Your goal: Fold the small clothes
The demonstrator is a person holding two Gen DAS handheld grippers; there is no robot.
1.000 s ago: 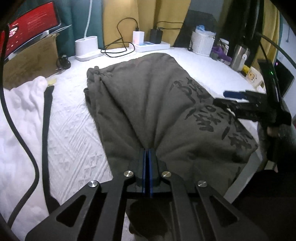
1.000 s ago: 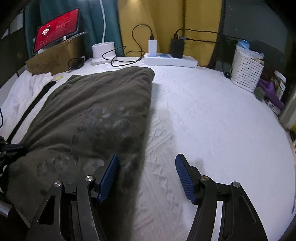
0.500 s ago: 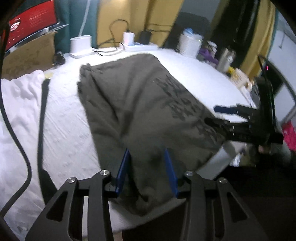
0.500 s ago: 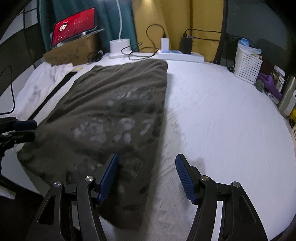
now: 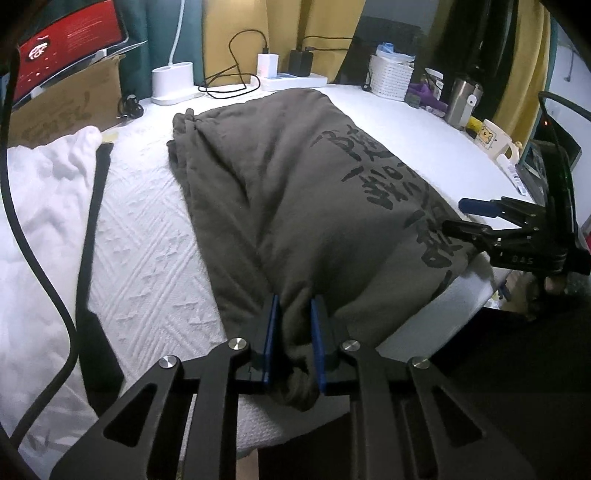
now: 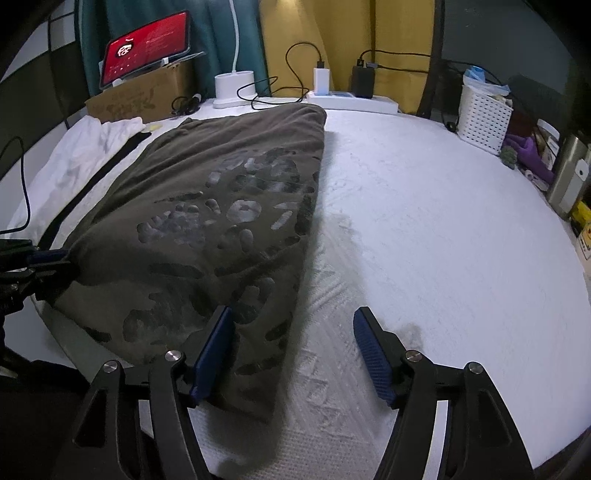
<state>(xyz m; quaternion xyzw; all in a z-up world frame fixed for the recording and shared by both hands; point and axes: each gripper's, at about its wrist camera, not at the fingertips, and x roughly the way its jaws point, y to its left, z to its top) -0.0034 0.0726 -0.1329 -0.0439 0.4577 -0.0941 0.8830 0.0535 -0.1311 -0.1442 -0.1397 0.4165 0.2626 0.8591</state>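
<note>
Shirt (image 5: pixel 295 206): olive-grey, black brush-script print on top. Bed cover (image 6: pixel 424 221): white, woven chevron texture. Towel (image 5: pixel 33 192): white, with a black strap (image 5: pixel 92 206) along it. Gripper pads (image 6: pixel 212 350): blue on black arms. Curtains: teal (image 6: pixel 207 33) and mustard yellow (image 6: pixel 399 33). Tablet screen (image 6: pixel 146 44): red. Basket (image 6: pixel 484 118): white.

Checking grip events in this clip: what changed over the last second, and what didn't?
The left gripper, clamped shut on the near hem of the olive garment a second ago, let go, opened, and has just been closing again with bunched hem between its pads. The right gripper stayed open over the garment's other near corner, holding nothing. The garment still lies folded lengthwise on the white bed.
</note>
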